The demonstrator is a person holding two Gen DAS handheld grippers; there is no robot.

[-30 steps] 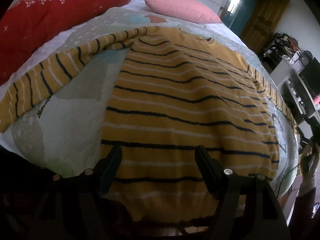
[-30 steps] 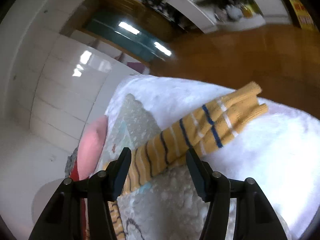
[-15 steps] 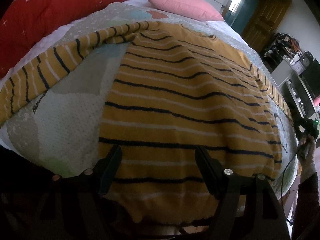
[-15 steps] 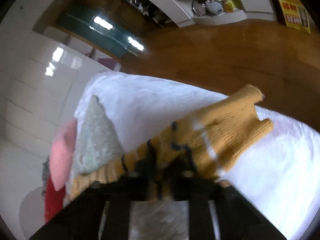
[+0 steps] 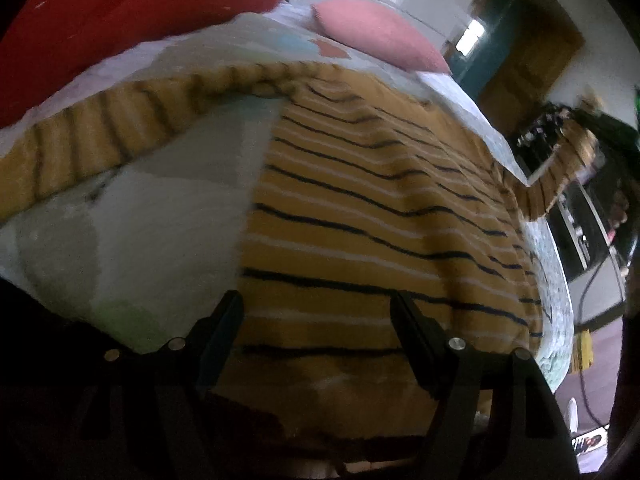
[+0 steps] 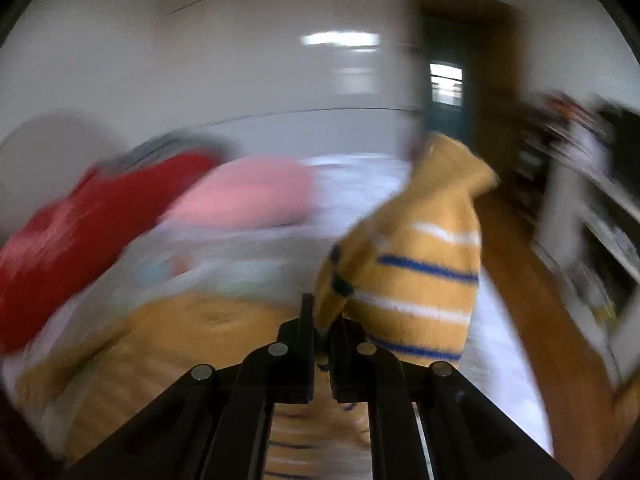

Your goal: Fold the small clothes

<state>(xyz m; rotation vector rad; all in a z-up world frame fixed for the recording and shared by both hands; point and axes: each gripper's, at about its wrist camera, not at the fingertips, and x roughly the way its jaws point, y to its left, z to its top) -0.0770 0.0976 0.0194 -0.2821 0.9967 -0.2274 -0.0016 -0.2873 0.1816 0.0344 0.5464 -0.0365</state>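
The sweater (image 5: 360, 208) lies spread flat on the bed (image 5: 132, 232), its mustard body with dark and white stripes facing up, one sleeve (image 5: 100, 132) stretched out along the far left side. The step in hand looks like the first fold: the right hand-held gripper (image 6: 322, 328) is clamped on the other sleeve (image 6: 424, 264), which hangs lifted clear of the bed; the left wrist view shows it raised at the sweater's far right edge. The left hand-held gripper (image 5: 316, 316) hovers low over the hem with its jaws wide apart, holding nothing. Next, the raised sleeve probably needs carrying across and laying flat over the sweater's body, with the grip kept until the cuff lies down. The left one could press the hem so the body does not drag. The right view is blurred, so the exact grip point is unclear.
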